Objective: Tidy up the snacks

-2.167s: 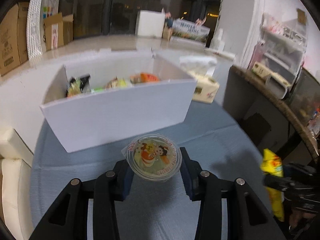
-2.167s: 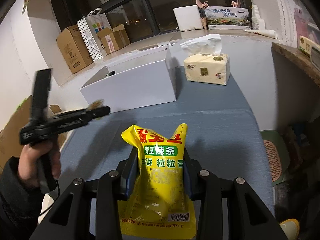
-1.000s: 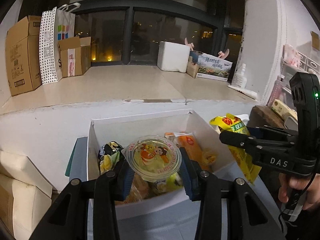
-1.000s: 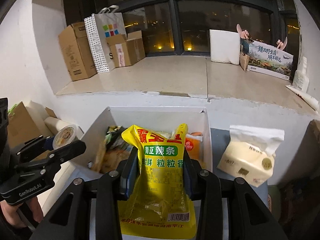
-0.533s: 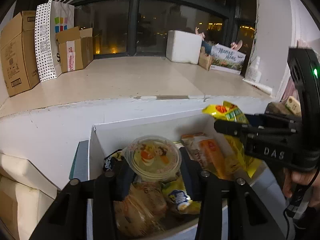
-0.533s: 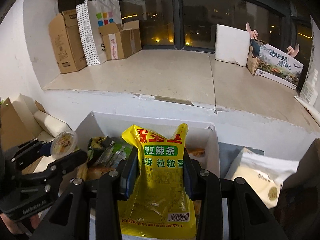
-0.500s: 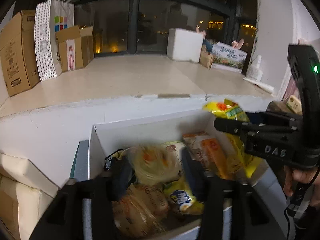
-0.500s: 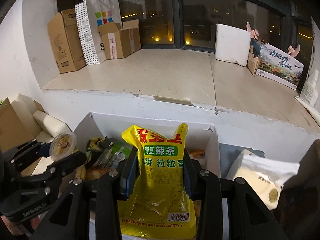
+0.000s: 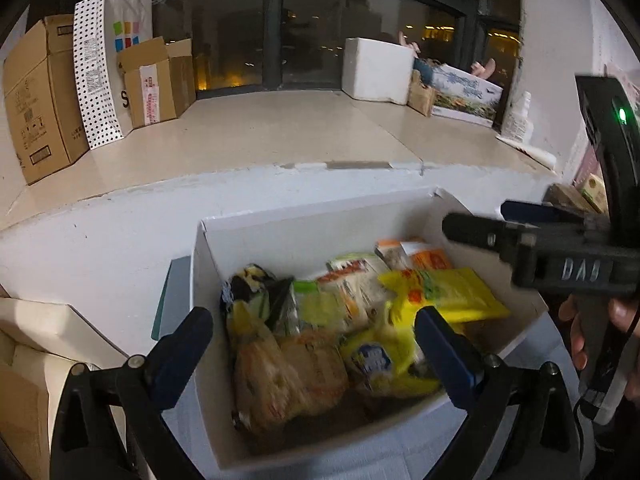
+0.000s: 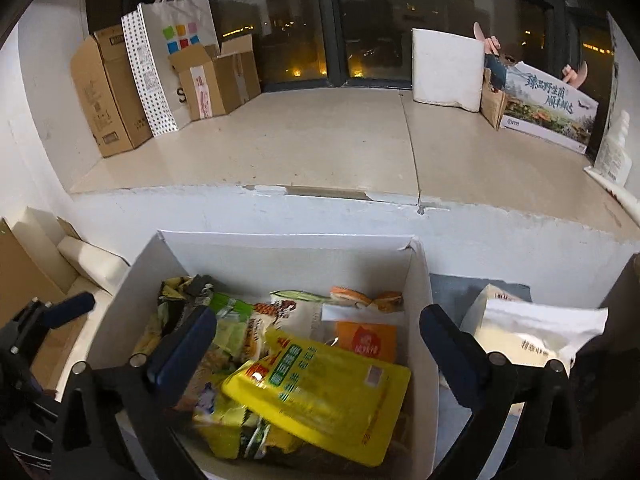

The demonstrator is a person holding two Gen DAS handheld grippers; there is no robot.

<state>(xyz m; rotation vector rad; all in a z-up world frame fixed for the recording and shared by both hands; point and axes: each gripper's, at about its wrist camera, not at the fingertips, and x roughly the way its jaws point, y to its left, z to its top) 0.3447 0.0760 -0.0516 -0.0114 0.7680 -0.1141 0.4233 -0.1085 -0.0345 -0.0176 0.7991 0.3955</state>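
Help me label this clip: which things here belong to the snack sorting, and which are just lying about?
Job: white box; yellow snack bag; other snack packets.
Lying about: tissue pack; cardboard boxes; dotted paper bag; foam box.

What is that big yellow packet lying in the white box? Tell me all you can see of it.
The yellow packet is a flat, glossy plastic pouch with a green label band, red print and a small barcode patch. It lies tilted on top of the other snacks in the white box, toward its right wall. Nothing grips it; the blue fingers stand clear.
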